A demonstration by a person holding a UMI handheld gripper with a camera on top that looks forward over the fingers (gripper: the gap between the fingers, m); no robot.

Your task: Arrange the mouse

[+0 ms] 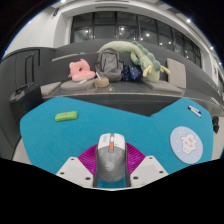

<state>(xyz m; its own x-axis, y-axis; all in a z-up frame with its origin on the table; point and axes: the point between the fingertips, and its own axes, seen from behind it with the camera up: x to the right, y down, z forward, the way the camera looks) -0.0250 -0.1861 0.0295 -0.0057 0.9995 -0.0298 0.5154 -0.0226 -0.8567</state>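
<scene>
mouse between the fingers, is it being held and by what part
Yes, it looks held: the grey mouse sits between the fingers, whose pads press its left and right flanks, over the blue mat.

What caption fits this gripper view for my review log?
Gripper fingers hold a grey mouse between the pink pads, above a teal mat.

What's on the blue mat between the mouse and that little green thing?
Nothing: the gripper view shows bare blue mat between the mouse and the green thing.
</scene>
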